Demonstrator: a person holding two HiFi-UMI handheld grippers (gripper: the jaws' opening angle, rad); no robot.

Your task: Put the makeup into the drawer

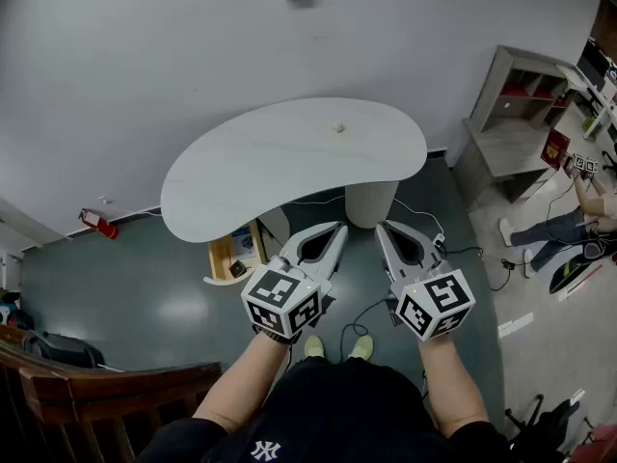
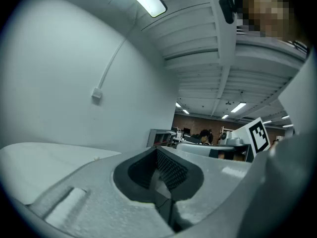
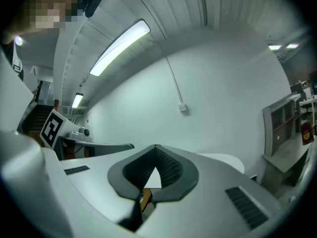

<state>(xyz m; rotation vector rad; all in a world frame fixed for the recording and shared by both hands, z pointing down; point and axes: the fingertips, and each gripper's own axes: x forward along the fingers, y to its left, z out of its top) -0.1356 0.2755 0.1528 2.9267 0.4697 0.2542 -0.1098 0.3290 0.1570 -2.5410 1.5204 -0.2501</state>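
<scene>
A small pale object [image 1: 338,127] sits alone near the far edge of the white kidney-shaped table [image 1: 251,177]. It is too small to tell whether it is the makeup. Neither gripper is near it.

Under the table's near left edge, a pale wooden drawer-like unit [image 1: 218,258] stands open on the floor. Some dark and bluish items lie in it, and they cannot be made out.

The person stands in front of the table with both forearms stretched forward and the grippers side by side, close to level. Their tips hang at the table's near edge, either side of its round pedestal [image 1: 371,201].

The left gripper [image 1: 339,228] has its jaws pressed together, with nothing between the ribbed pads. The right gripper [image 1: 381,226] is likewise closed at the tips and holds nothing. Only the tabletop and a sliver of wood show through the hollow behind its pads. Each gripper's marker cube faces up at the wrist.

Cables [image 1: 362,316] trail across the dark floor by the person's pale shoes [image 1: 337,347]. A grey shelf unit [image 1: 511,114] stands against the wall to the right, with another person [image 1: 564,228] seated beyond it. A dark wooden chair back [image 1: 87,389] fills the lower left corner.
</scene>
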